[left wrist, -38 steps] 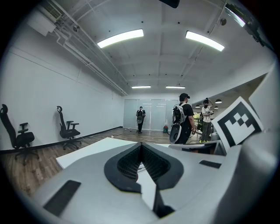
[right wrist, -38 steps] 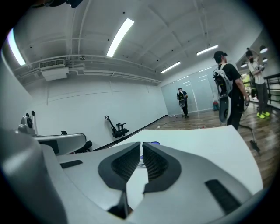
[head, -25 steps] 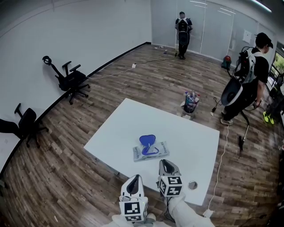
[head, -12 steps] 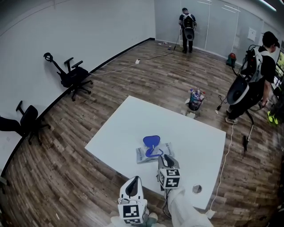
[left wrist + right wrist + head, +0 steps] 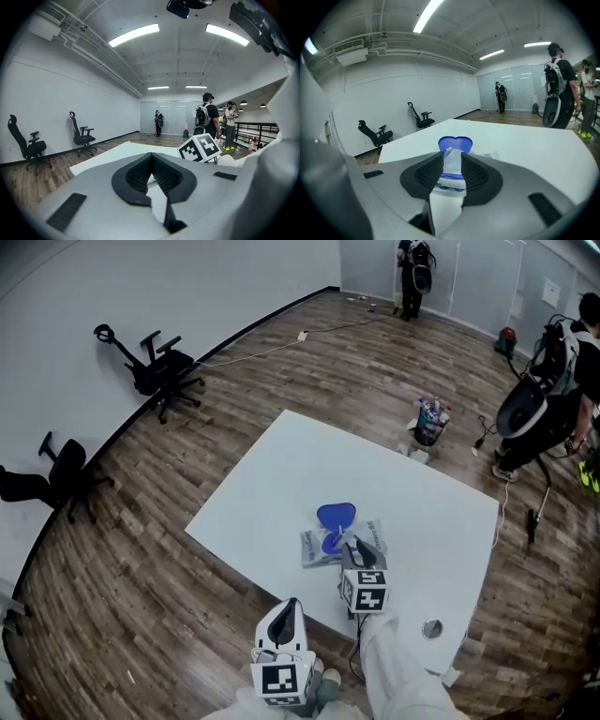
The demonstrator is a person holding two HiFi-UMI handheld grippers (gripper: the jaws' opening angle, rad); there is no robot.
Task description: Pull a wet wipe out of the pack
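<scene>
A big room with wood-plank flooring (image 5: pixel 141 549) and pale walls holds a white counter (image 5: pixel 281 474); office chairs (image 5: pixel 159 367) stand along the wall and a person with a backpack (image 5: pixel 562 381) is off to the far side. Near the counter's front edge lies the flat wet wipe pack (image 5: pixel 314 547), its blue lid (image 5: pixel 336 516) flipped up and open.

The right gripper (image 5: pixel 452 155) is down at the pack's opening. Its fingers are drawn in close on either side of the white wet wipe (image 5: pixel 451 166), which stands up between them and fills the gap, so it reads as pinched. The left gripper (image 5: pixel 151 155) is held back off the counter's near edge with its fingers closed tip to tip and nothing between them.

The wipe is likely thin, limp and damp, so it should stretch and cling to the sheet beneath. The tuft just above the opening looks like the place to hold. The soft pack seems light enough to lift with the pull, so pressing on the wrapper beside the lid with the free gripper would probably help.
</scene>
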